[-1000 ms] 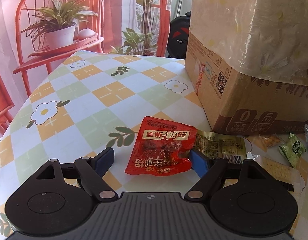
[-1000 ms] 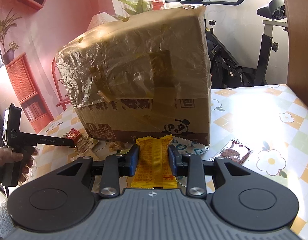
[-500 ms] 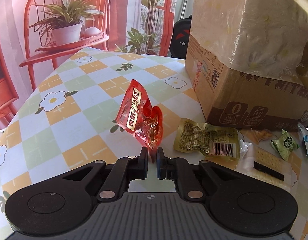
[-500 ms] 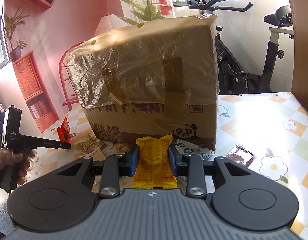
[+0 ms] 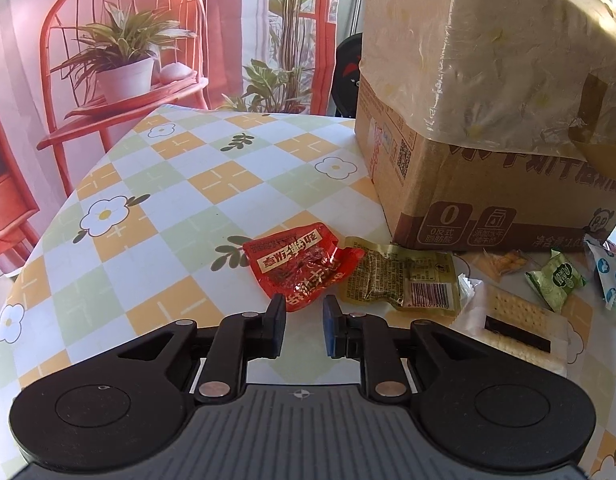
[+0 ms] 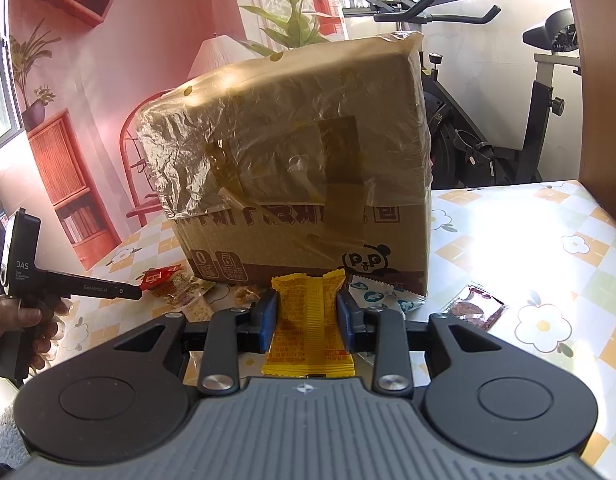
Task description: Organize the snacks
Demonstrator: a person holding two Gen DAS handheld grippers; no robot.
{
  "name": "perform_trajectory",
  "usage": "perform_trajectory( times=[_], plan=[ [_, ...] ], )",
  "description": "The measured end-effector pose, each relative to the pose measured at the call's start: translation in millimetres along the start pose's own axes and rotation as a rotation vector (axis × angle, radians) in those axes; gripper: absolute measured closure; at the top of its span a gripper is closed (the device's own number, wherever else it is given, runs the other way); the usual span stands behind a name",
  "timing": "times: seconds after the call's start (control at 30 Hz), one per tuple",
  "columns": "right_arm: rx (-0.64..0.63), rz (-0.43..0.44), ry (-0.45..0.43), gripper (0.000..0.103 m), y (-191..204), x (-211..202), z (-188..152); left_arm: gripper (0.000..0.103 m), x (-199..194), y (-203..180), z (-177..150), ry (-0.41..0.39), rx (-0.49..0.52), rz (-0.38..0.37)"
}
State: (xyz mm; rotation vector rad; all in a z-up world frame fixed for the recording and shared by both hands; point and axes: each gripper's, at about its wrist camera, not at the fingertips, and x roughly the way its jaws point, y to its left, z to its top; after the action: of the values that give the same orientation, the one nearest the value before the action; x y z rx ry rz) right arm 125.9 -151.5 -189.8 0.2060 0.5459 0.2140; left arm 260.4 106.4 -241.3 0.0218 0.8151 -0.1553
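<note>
A crumpled red snack packet (image 5: 299, 266) lies on the checked tablecloth (image 5: 179, 216), just ahead of my left gripper (image 5: 303, 308). The left jaws are opening; only the packet's near tip reaches toward the gap and the pads do not press it. Against it on the right lies an olive packet (image 5: 404, 280). My right gripper (image 6: 308, 300) is shut on a yellow snack packet (image 6: 308, 320), held upright in front of the big cardboard box (image 6: 299, 160). The right wrist view also shows the left gripper (image 6: 137, 292) beside the red packet (image 6: 157, 278).
The plastic-covered box (image 5: 488, 184) fills the right of the table. A cracker pack (image 5: 516, 328), a green packet (image 5: 556, 280) and a blue-white packet (image 5: 612, 276) lie along its base. A dark brown packet (image 6: 476, 312) sits at the right. A hand (image 6: 23, 316) holds the left tool.
The left gripper closed on the red packet and lifted it, then let go; the packet now lies crumpled on the cloth. The right gripper keeps its hold on the yellow packet.
</note>
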Motion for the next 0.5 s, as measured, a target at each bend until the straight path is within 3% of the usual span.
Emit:
perform_trajectory(
  times=[0.03, 0.07, 0.2, 0.43, 0.5],
  plan=[
    [-0.001, 0.001, 0.0, 0.07, 0.1, 0.0, -0.3, 0.05, -0.2, 0.8, 1.6, -0.002, -0.013, -0.01],
    [-0.003, 0.002, 0.003, 0.07, -0.4, 0.2, -0.8, 0.035, -2.6, 4.7, 3.9, -0.023, -0.052, -0.037],
    [0.001, 0.0, 0.015, 0.07, -2.8, 2.6, -1.9, 0.027, 0.2, 20.7, 15.7, -0.069, -0.237, -0.13],
    [0.005, 0.004, 0.028, 0.07, -2.3, 9.3, -2.0, 0.024, 45.2, 20.2, 28.7, 0.027, -0.233, 0.034],
    [0.002, 0.003, 0.029, 0.07, -2.7, 9.2, -2.3, 0.023, 45.0, 17.5, 27.4, 0.015, -0.181, 0.059]
  ],
)
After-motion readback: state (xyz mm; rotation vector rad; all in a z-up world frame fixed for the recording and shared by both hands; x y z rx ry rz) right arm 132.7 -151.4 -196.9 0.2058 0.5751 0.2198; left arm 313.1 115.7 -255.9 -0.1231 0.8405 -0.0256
